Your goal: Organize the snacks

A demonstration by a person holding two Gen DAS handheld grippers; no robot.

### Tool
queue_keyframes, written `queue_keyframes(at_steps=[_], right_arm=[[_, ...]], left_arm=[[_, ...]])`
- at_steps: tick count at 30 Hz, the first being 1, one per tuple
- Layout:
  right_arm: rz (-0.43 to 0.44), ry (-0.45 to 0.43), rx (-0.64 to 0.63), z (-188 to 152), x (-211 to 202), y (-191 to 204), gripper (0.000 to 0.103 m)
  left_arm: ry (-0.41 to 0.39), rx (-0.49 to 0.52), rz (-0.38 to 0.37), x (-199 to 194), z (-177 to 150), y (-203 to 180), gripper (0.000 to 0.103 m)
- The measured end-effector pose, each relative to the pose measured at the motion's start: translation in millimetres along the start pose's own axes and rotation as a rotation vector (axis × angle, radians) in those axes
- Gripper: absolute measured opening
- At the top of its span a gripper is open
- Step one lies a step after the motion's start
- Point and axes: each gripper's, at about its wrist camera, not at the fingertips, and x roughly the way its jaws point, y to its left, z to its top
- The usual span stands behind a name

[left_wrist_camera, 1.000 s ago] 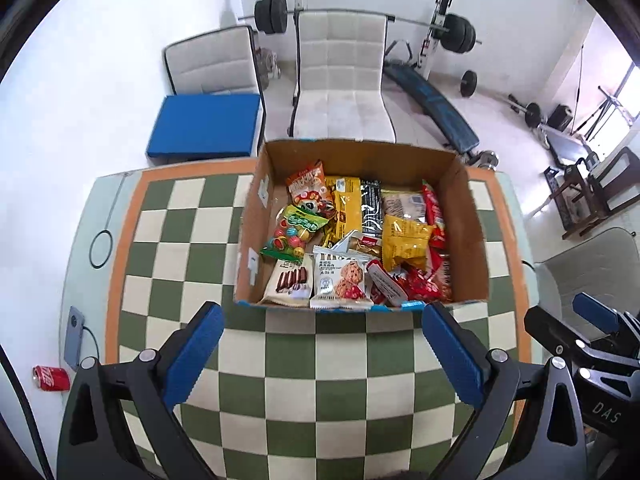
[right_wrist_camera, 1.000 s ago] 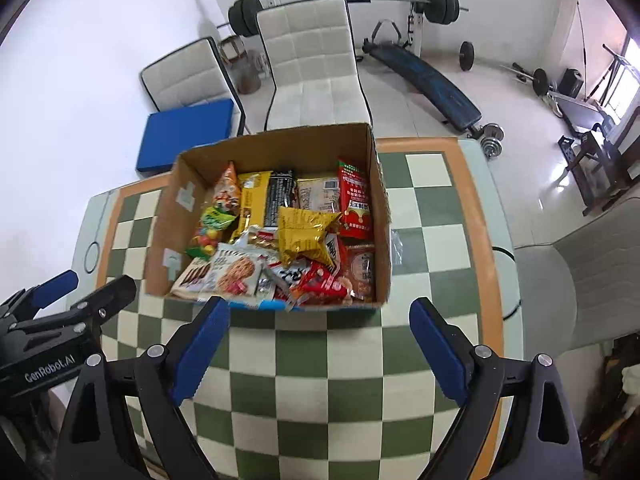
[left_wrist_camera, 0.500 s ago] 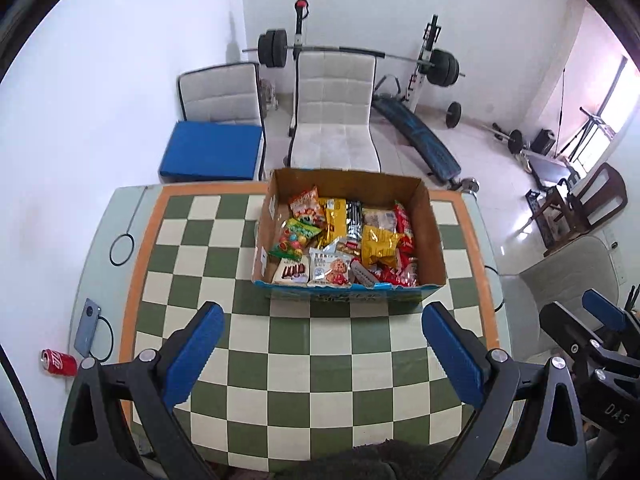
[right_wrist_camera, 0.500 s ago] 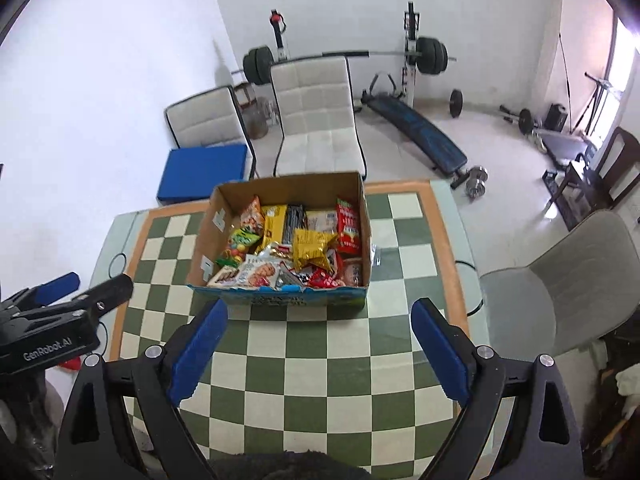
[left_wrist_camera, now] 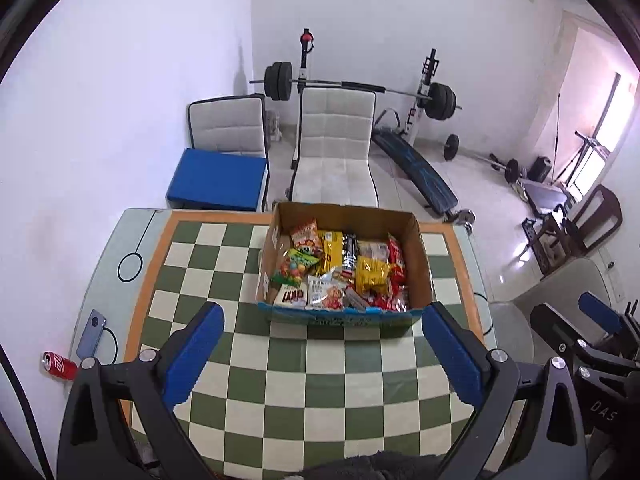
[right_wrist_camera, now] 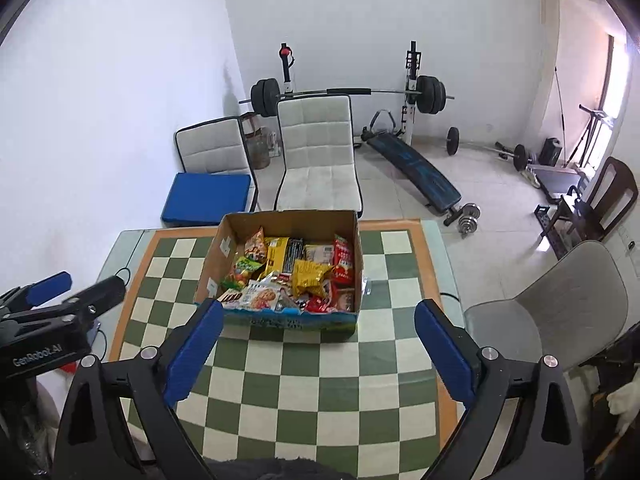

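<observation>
"GenRobot.AI" on left gripper (right_wrist_camera: 64,292), "DAS" on right gripper (left_wrist_camera: 576,320) (snack labels unreadable)

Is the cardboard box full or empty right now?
Full: snack packets fill the open-topped cardboard box, covering its floor.

I see both cameras farther back and higher than a second ago. The cardboard box (left_wrist_camera: 344,312) of snacks (left_wrist_camera: 340,272) shrinks from filling the middle of each frame to a small shape at centre. More of the checkered table (left_wrist_camera: 280,380) shows below it, and the weight bench (left_wrist_camera: 416,168) and white chair (left_wrist_camera: 336,148) fill the upper frame.
</observation>
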Motion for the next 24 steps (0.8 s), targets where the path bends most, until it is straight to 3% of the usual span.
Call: queue_keyframes(at_steps=[10,24], right_arm=[[-0.022,-0.034,0.004,7.9,16.1,0.2,0.1],[-0.044,-0.04,0.008,11.2,30.2,-3.2,0.1]], left_arm=[[-0.035,0.023,0.034,11.3,3.0,-4.7,0.103],[-0.017,0.029,0.027,17.1,4.6,-8.7,0.103]])
